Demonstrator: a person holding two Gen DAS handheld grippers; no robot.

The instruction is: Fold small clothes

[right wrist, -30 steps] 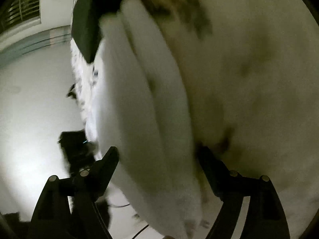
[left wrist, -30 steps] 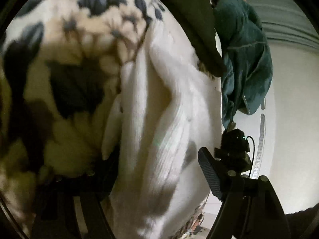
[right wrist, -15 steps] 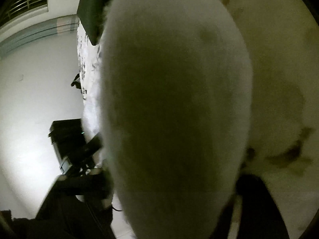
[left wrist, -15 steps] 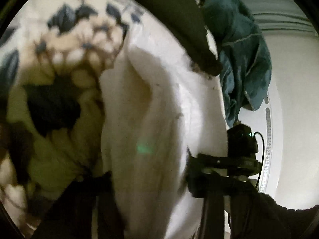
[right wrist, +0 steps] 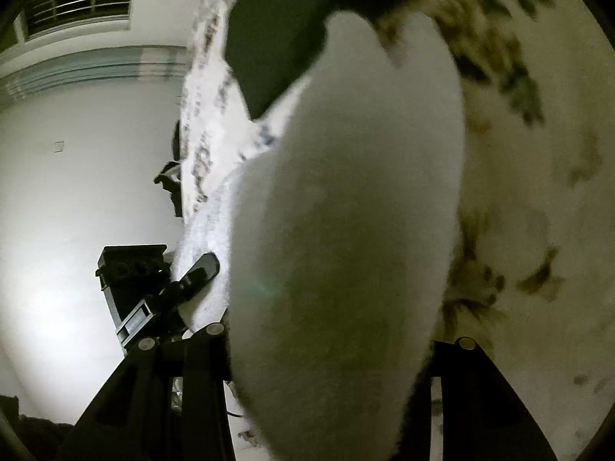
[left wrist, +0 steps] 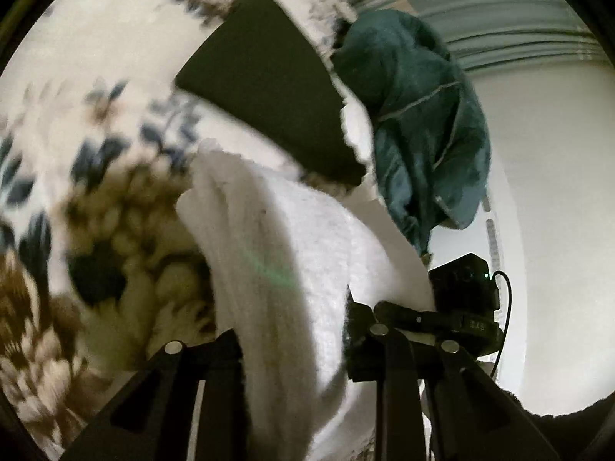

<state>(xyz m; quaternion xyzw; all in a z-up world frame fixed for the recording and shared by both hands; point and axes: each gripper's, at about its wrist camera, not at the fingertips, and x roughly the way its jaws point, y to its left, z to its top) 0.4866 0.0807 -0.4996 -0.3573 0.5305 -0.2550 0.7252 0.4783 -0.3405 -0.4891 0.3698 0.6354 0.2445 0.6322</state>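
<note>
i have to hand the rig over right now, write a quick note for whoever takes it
Left gripper: shut on one end of the white garment.
Right gripper: shut on the same garment, which fills its view.
Garment is held between both grippers over the floral blanket. A dark folded piece and a crumpled teal garment lie further back.
Done: white garment gripped at both ends.
Left: fold it, set it down, then the teal one.

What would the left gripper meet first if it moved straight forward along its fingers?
The left gripper is already closed on the white garment, so that cloth comes first. Beyond it, probably the flower-patterned blanket or the dark folded cloth lying on it; depth is unclear.
</note>
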